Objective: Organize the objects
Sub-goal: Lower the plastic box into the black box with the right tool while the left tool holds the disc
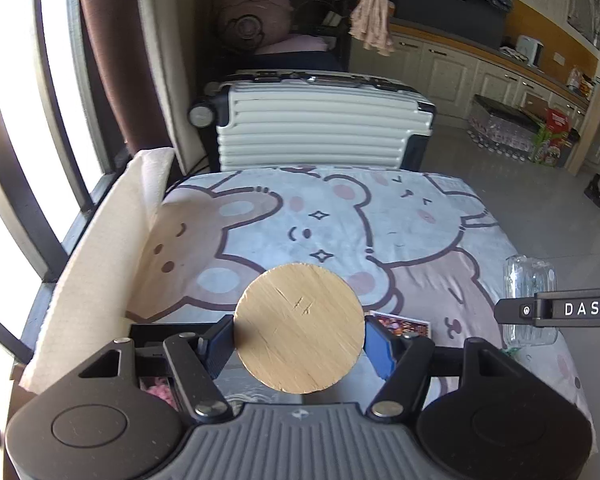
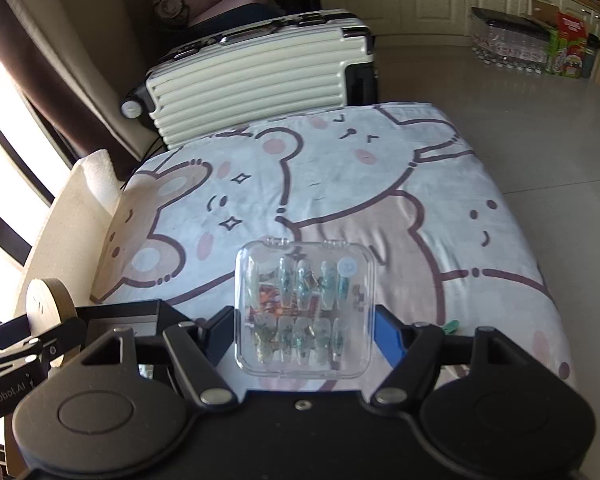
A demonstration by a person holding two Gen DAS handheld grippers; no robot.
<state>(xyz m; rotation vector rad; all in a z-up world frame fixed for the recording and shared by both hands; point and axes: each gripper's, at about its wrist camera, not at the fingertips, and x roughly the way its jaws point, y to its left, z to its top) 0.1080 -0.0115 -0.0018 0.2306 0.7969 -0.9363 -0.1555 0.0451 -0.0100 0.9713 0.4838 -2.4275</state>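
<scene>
Both hands loaded. My left gripper (image 1: 299,342) is clamped on a wood disc (image 1: 299,328), pads pressing its left and right edges, flat face toward the camera, so the disc stands on edge between the fingers and above the blanket. My right gripper (image 2: 305,330) is clamped on a clear nail box (image 2: 305,309), pads on its two side walls, lid facing up at me, hinge tabs on the far edge; its long axis runs away from me along the fingers. From the right wrist the disc (image 2: 46,304) sits off to the left, level with my fingers; from the left wrist the right gripper's arm and the box show at the right edge, so the two hands are side by side, near but not touching. Just under the left fingers: a black tray (image 1: 156,330) with something pink in it, partly hidden, and a printed card (image 1: 404,325) lying on the blanket (image 2: 380,208). My guess is that tray is the drop spot; it lies below and left of both loads, so the left hand is nearer, and the disc probably goes first. Beyond: bare blanket, white board (image 1: 96,248) along the left side, then a suitcase (image 1: 320,128) past the far edge.
</scene>
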